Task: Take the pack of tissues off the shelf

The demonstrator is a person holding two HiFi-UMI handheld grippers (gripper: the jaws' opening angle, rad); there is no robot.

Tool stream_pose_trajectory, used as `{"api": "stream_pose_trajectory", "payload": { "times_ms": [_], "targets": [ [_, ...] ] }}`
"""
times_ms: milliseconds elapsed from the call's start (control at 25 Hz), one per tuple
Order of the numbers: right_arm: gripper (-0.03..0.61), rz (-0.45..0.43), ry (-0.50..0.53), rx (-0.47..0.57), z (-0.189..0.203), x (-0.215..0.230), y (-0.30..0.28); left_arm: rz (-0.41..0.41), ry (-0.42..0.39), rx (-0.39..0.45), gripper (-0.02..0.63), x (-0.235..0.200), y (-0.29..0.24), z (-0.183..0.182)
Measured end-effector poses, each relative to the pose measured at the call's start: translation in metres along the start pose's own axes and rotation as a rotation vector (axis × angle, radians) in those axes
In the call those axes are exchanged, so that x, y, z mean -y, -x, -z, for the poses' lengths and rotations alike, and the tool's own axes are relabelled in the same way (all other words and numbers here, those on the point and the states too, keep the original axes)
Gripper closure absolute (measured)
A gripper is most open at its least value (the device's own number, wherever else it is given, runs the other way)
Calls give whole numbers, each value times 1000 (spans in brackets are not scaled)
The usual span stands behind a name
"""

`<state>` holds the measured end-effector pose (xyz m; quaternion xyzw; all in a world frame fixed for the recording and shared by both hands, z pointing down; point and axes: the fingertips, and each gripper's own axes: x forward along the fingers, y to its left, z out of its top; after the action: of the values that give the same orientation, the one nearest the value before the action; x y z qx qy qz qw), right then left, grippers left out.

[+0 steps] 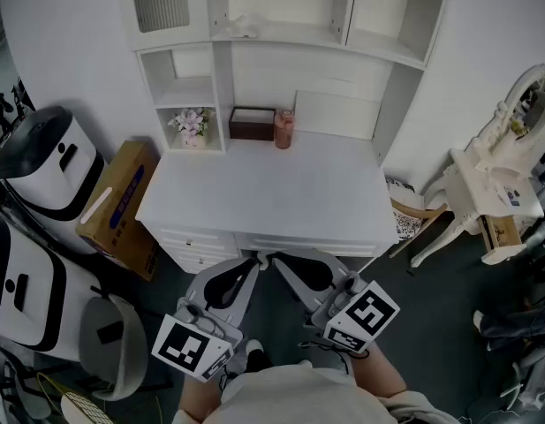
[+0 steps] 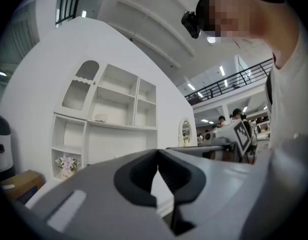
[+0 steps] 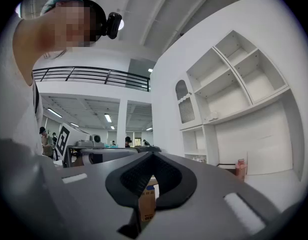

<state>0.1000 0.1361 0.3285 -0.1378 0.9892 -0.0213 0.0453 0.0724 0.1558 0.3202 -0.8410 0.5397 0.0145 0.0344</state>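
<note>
The pack of tissues [image 1: 241, 26] is a small pale bundle lying on the middle shelf of the white hutch [image 1: 221, 69]. It also shows in the left gripper view [image 2: 100, 117] and in the right gripper view [image 3: 212, 117]. Both grippers are held low, in front of the desk's near edge and far below that shelf. My left gripper [image 1: 253, 260] is shut with nothing between its jaws, and its tips meet in its own view [image 2: 157, 151]. My right gripper [image 1: 276, 260] is shut and empty too, its tips touching [image 3: 153, 154]. The two point at each other, tips nearly together.
On the white desk [image 1: 281, 193] a dark brown tissue box [image 1: 252, 123] and a pink bottle [image 1: 283, 129] stand at the back, with a flower pot [image 1: 190, 124] in a left cubby. A cardboard box [image 1: 122, 206] and white machines [image 1: 47, 162] stand left; a white chair [image 1: 484, 193] right.
</note>
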Motion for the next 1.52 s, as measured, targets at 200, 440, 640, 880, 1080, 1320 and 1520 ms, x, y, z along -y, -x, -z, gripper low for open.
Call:
{"api": "stream_pose_trajectory", "payload": {
  "times_ms": [200, 440, 640, 880, 1080, 1320, 1520],
  "targets": [
    [578, -14, 4, 6, 0, -7, -2, -16, -3, -4, 614, 0, 7, 1],
    [578, -30, 4, 1, 1, -15, -6, -37, 0, -5, 614, -5, 15, 1],
    [578, -27, 18, -3, 4, -18, -12, -29, 3, 0, 614, -13, 13, 5],
    [578, 10, 20, 2, 7, -13, -25, -5, 19, 4, 612, -30, 8, 8],
    [572, 62, 17, -13, 11, 0, -39, 33, 21, 0, 612, -48, -1, 12],
    [568, 123, 21, 4, 11, 14, -58, 102, 13, 12, 612, -71, -13, 12],
    [566, 176, 27, 21, 12, 22, -72, 144, 6, 11, 612, -88, -19, 14]
  ]
}}
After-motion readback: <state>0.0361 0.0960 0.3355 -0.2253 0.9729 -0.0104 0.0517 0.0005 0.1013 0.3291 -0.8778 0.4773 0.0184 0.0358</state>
